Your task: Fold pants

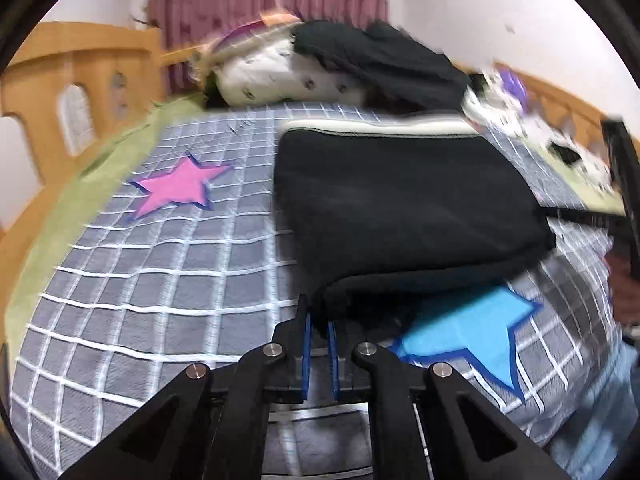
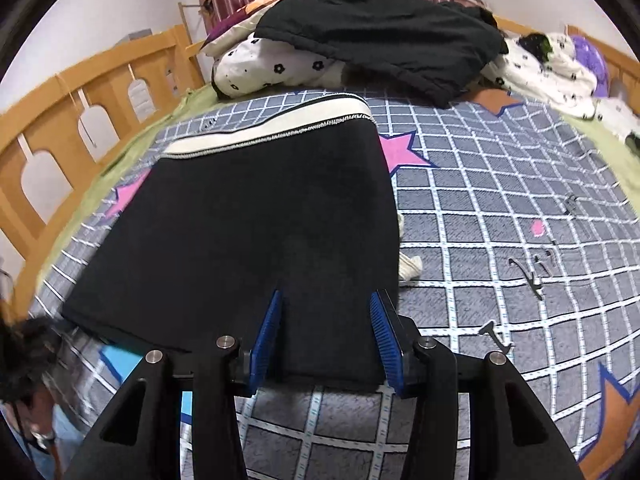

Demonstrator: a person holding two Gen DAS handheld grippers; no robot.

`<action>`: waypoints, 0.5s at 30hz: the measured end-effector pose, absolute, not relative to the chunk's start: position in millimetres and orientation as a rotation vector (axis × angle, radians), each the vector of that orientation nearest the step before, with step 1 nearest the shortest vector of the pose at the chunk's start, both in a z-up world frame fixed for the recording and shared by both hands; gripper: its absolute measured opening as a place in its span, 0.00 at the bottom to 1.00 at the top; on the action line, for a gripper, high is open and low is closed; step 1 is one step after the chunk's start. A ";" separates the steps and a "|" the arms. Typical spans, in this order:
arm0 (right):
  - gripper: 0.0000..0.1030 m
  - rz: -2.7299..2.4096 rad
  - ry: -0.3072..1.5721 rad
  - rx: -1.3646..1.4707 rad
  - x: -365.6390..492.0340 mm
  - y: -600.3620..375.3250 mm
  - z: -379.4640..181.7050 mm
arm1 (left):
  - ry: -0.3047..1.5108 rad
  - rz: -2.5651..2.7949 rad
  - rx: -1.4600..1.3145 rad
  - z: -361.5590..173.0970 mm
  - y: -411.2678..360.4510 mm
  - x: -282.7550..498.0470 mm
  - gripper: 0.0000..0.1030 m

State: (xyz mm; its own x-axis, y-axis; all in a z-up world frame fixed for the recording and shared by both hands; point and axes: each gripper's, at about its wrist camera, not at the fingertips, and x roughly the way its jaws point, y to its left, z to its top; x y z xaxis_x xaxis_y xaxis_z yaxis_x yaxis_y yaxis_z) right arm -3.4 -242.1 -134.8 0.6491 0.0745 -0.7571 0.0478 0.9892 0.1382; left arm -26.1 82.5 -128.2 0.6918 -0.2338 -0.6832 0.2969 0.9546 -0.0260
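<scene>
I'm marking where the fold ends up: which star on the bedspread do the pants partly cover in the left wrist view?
The light blue star, just right of the left claw; the black pants overlap its upper edge. The pink star lies fully uncovered, farther left.

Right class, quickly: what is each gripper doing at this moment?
Left gripper: shut on the near edge of the folded black fabric pants.
Right gripper: open, straddling the pants' near edge.

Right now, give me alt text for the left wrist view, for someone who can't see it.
The left gripper pinches the near edge of folded black pants on a grey checked bedspread, its blue pads nearly together. A pink star lies to the left, a blue star under the lifted edge.
</scene>
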 end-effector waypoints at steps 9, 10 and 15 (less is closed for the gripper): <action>0.46 0.036 0.896 0.061 -7.6 -237.2 -143.8 | 0.904 -0.313 -0.041 -139.7 110.0 -27.0 0.10; 0.46 0.041 0.883 0.063 -9.4 -239.6 -138.4 | 0.899 -0.298 -0.031 -137.5 109.9 -34.5 0.10; 0.46 0.037 0.774 0.044 -9.3 -245.0 -110.7 | 0.806 -0.264 -0.008 -112.4 114.8 -38.7 0.23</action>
State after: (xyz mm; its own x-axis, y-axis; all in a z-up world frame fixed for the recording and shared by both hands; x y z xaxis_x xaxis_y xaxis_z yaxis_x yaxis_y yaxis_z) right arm -9.3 -245.0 -110.7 0.7146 0.0499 -0.6978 -0.0174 0.9984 0.0535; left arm -38.7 114.8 -112.4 0.6614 -0.2366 -0.7117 0.2303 0.9672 -0.1075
